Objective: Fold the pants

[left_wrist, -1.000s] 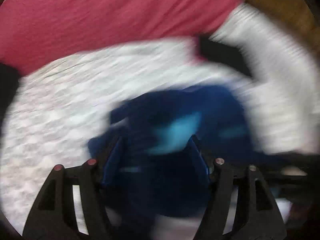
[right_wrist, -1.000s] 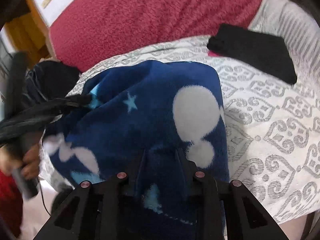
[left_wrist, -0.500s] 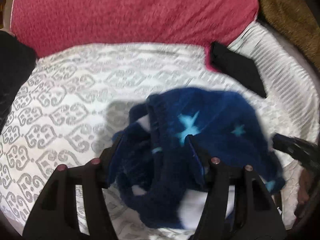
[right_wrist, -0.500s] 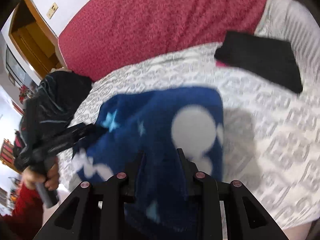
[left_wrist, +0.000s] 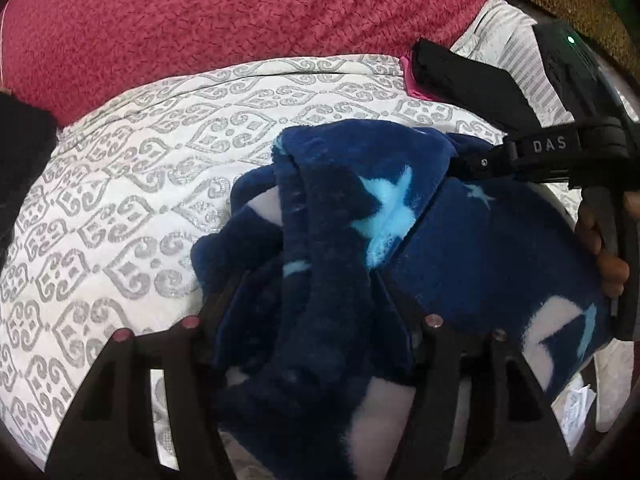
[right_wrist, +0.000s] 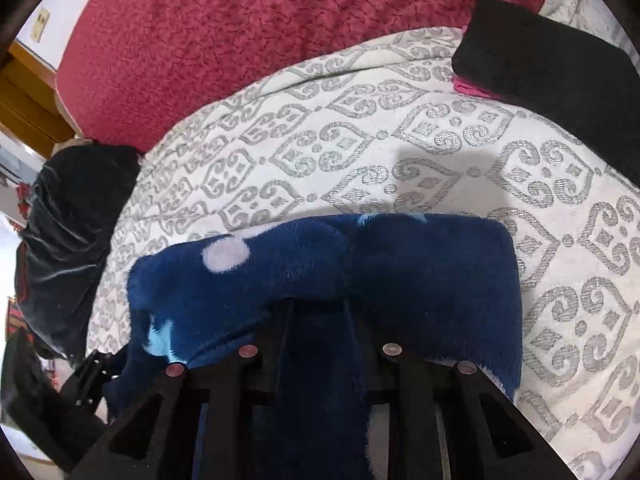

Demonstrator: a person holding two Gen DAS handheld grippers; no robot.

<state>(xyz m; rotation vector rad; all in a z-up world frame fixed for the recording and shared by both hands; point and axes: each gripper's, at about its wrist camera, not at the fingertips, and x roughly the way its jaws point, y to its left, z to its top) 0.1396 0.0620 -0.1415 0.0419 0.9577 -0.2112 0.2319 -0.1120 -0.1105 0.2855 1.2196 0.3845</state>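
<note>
Both grippers [left_wrist: 308, 280] [right_wrist: 318, 308] clamp pants [left_wrist: 460, 248] (bunched fleece).

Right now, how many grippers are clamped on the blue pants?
2. The left gripper pinches a bunched fold of the blue pants; the right gripper grips their near edge. The right gripper also shows from the side in the left view.
</note>
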